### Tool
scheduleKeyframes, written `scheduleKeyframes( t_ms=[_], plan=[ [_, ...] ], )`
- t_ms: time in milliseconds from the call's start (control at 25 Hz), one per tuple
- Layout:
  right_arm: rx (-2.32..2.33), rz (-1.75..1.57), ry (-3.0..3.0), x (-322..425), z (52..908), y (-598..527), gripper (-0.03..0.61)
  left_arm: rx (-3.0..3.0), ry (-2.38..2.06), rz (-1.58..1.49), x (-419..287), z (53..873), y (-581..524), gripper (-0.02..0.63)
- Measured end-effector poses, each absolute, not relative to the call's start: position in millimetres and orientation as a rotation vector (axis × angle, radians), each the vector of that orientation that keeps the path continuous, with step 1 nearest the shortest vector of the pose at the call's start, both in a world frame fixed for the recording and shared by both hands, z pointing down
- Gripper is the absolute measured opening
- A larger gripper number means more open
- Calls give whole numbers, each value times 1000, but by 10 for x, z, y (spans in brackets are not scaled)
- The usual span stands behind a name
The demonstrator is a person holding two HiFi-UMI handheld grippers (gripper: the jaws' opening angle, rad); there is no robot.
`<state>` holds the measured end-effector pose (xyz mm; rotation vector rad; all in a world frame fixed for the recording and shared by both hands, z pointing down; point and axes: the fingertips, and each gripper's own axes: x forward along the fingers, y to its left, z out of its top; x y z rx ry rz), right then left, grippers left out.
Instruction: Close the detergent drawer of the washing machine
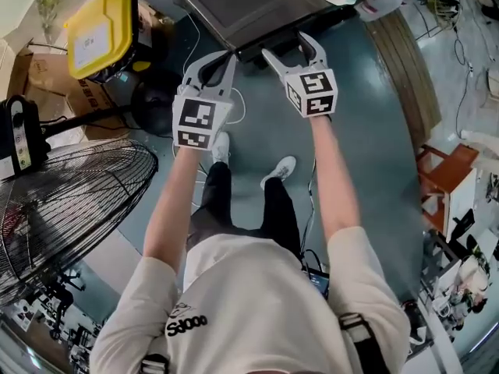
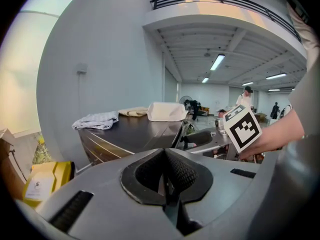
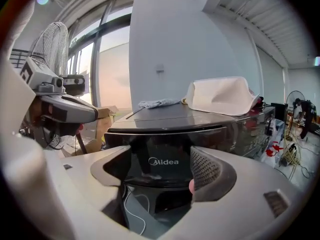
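At the upper left of the head view, a yellow-lidded bin (image 1: 101,29) and a wire-caged fan (image 1: 70,201) stand well apart from the work and need no attention. Right of them, the left gripper (image 1: 221,61) reaches toward the washing machine (image 1: 234,2) at the top centre. Its own view shows its jaws pressed together with nothing between them, pointing over the machine's left corner. It is best held aside there.

Further right, the right gripper (image 1: 290,49) sits just at the machine's dark front edge. In its own view the jaws are spread wide and grasp nothing. The glossy black front of the detergent drawer (image 3: 165,160) is framed between them at mid-frame, under the machine's top. I cannot tell whether either pad touches it.

The step in hand looks to be the push itself, and it needs no grasp. The gripper should stay level and square to the panel. It should bear near the panel's middle so the drawer does not skew. The push should run straight and steady until the front sits flush.
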<state>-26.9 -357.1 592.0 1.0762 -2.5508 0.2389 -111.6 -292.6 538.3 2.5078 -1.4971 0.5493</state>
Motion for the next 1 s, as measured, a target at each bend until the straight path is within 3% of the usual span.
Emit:
scheduleKeyframes(
  t_ms=[1000],
  plan=[
    [1066, 259, -2559, -305, 5947, -3621, 334, 2488, -1521, 495, -1165, 5408, -2973, 18]
  ],
)
